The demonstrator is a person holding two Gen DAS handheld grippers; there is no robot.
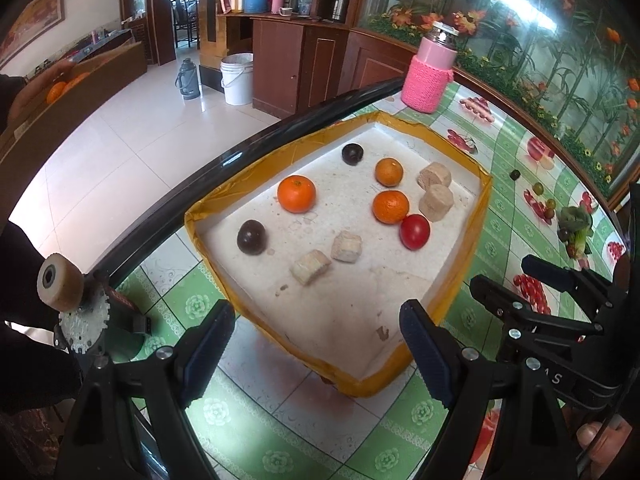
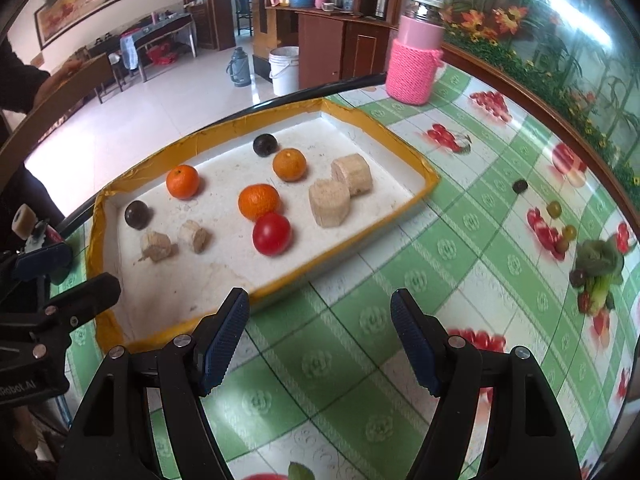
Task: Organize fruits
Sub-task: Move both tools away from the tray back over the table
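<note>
With both the left tool (image 1: pixel 316 344) and right tool (image 2: pixel 318 340) released and empty at the frame bottom, the red fruit (image 2: pixel 271 233) in the centre tray (image 2: pixel 424 178) is probably best approached from above; neighbouring oranges (image 2: pixel 258 201) should be spared.

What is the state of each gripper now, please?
Left gripper: open, holding nothing, above the near edge of the tray.
Right gripper: open, holding nothing, over the table.
</note>
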